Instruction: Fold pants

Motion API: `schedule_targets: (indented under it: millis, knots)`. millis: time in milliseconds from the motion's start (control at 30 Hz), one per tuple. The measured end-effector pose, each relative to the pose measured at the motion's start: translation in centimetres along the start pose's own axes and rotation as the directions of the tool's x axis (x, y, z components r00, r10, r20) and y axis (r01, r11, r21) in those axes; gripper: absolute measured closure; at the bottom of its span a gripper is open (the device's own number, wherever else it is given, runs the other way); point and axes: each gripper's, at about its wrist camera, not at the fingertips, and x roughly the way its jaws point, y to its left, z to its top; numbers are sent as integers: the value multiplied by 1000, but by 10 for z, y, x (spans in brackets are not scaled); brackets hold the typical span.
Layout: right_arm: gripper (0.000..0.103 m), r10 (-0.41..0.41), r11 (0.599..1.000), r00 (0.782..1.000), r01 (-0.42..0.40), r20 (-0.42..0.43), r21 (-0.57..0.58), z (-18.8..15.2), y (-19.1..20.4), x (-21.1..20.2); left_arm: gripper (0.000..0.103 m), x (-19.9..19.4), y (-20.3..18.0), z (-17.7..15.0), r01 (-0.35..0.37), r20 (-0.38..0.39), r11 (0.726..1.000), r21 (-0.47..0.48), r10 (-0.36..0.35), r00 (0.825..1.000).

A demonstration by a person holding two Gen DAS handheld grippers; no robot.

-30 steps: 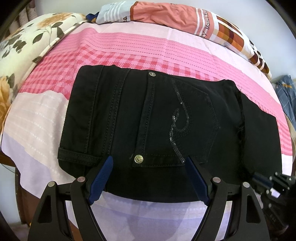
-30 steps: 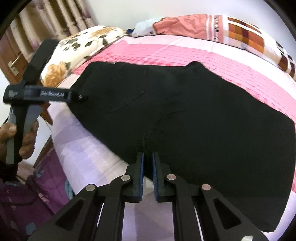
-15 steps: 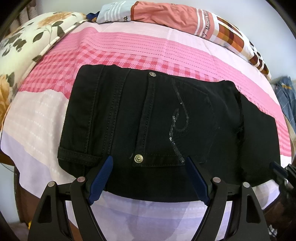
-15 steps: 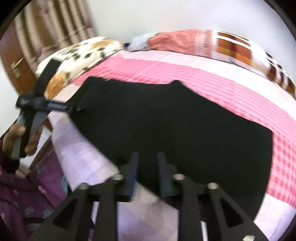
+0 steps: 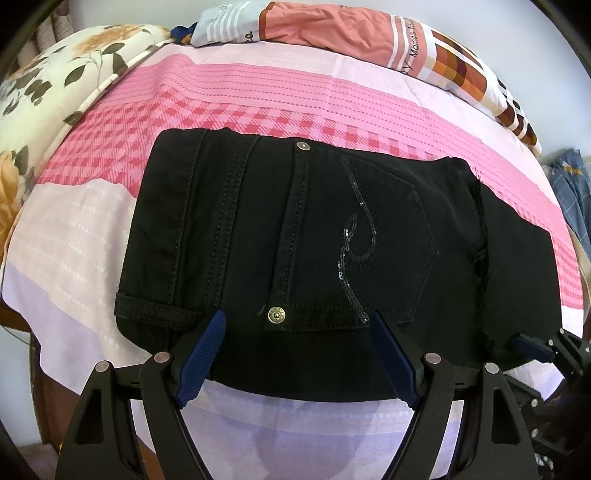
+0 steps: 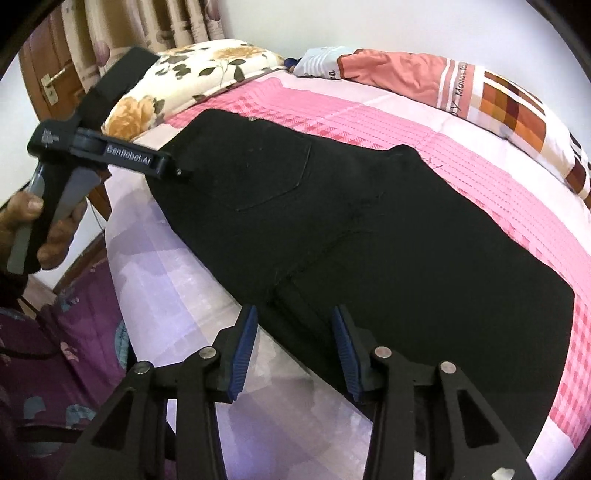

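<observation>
The black pants (image 5: 332, 236) are lying folded flat on the pink checked bedsheet (image 5: 258, 96), waistband toward the left, with a sequined back pocket (image 5: 373, 243) facing up and 2 metal rivets (image 5: 276, 315) showing along the pocket seam; in the right wrist view the pants (image 6: 369, 229) are stretching diagonally across the sheet toward the near edge of the bed; the left gripper (image 5: 295, 354) is hovering at the near edge of the pants by the waistband, its 2 blue pads (image 5: 201, 356) standing wide apart and pinching nothing, the cloth lying beneath them; the right gripper (image 6: 293, 350) is sitting over the near edge at the crotch seam, its jaws opening with the cloth's edge between the blue pads (image 6: 242, 354) but not pressed by them; a hand (image 6: 35, 229) is gripping the left gripper's handle at the left of that view; a floral pillow (image 5: 55, 85) and a salmon patchwork blanket (image 5: 369, 33) are lying along the far side of the bed.
</observation>
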Motion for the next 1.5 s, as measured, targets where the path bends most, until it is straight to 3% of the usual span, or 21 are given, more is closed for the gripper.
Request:
schedule_targets:
  millis: [100,333,400,467,533,900,1000,1267,1500]
  knots:
    - [63,-19,1000,1000,19,6,2,2,-4,-2,22,0,0,0,1,-1,1000,1,-1,1000]
    - [63,-103,984,994,96,-40,-149,0,14,17,21,1,-3,0,-11,-5,1000,15,11,1000]
    - [68,-97,986,994,90,-43,-139,2,12,18,21,2,-3,0,-10,-7,1000,16,10,1000]
    - [83,-91,989,995,85,-46,-119,4,7,16,21,2,-3,0,-9,-7,1000,15,9,1000]
    - [88,-82,992,995,77,-50,-100,6,2,15,21,2,-3,0,-11,-7,1000,16,11,1000]
    - [82,-201,955,979,190,-27,-227,4,22,26,20,3,-4,-1,-13,-11,1000,24,13,1000]
    - [89,-227,946,974,214,-24,-242,3,26,28,17,4,-6,-2,-12,-13,999,35,12,1000]
    - [93,-85,996,996,85,-27,-3,6,4,12,17,4,-6,-1,-11,-17,999,34,11,1000]
    - [93,-64,998,997,64,-30,-5,1,10,10,16,5,-6,-1,-17,-19,999,42,18,1000]
